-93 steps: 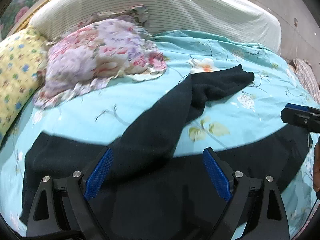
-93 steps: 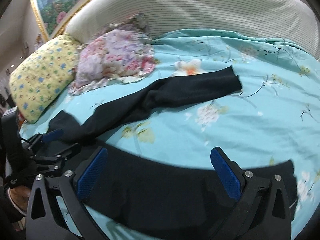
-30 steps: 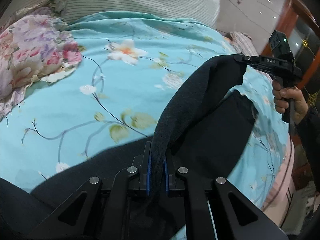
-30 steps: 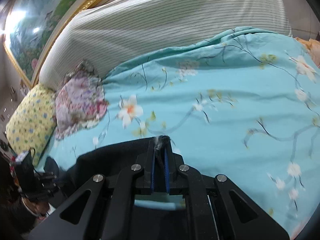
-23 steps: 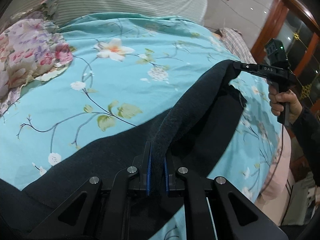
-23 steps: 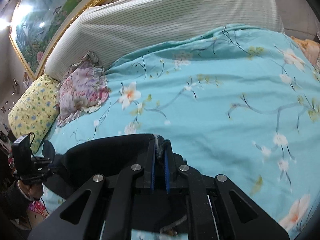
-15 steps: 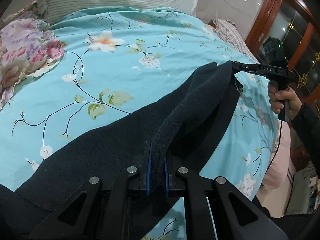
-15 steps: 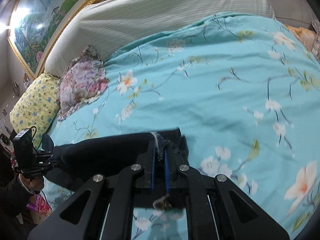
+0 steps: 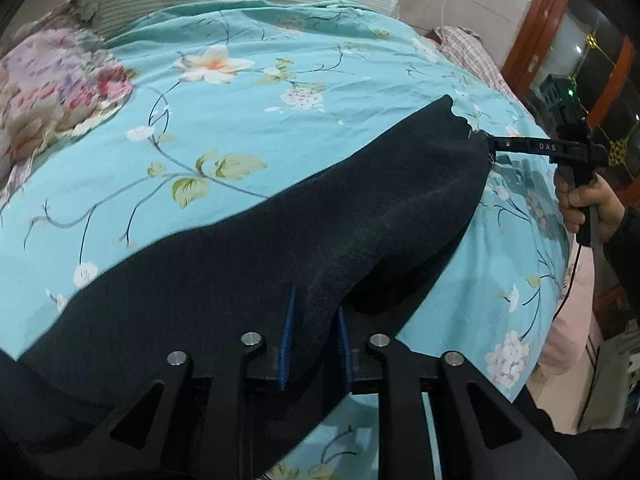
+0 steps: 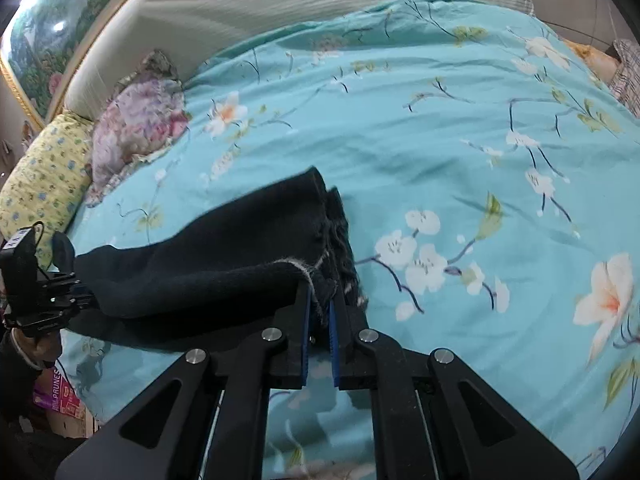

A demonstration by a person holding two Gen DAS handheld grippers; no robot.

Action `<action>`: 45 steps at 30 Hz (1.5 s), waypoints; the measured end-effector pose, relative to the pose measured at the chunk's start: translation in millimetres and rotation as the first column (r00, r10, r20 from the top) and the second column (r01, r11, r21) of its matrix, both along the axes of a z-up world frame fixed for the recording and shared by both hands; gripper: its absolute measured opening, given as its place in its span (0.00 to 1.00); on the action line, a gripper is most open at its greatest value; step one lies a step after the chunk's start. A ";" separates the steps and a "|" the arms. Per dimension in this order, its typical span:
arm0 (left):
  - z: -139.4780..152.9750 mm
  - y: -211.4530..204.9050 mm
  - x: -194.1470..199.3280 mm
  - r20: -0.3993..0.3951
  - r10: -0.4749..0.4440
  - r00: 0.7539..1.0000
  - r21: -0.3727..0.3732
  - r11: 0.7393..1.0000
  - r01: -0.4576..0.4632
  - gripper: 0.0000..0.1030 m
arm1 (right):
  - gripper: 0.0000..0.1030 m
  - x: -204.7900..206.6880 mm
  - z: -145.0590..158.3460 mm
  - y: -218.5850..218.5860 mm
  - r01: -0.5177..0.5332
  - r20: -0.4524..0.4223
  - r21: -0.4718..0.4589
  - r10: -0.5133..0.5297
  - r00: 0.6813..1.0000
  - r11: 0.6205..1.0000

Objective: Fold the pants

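Both grippers' jaws narrow, pinching dark knit pants (image 9: 360, 208) over floral sheet (image 9: 248, 120)

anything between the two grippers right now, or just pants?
Just pants: in the left wrist view, dark fabric runs unbroken from the left gripper to the right gripper, over the floral bedsheet.

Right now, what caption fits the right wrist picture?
Right gripper pinching the pants hem over a floral sheet, left gripper holding the far end.
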State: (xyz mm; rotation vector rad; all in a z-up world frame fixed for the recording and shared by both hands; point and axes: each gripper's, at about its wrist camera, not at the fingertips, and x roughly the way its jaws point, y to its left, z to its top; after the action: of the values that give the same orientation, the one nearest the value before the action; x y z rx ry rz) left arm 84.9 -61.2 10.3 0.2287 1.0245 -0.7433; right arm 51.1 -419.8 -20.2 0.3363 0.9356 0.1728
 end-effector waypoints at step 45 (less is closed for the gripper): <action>36.0 219.3 93.6 -0.261 0.775 0.575 0.113 0.617 -0.779 0.67 | 0.58 48.5 36.5 402.2 -0.666 0.122 -0.055 0.667 0.735 0.744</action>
State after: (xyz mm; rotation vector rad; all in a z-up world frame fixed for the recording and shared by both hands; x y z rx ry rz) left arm 178.5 158.1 46.3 -0.3653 1.2531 0.0518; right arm 99.6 -17.6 16.3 -0.0412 0.8891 0.8513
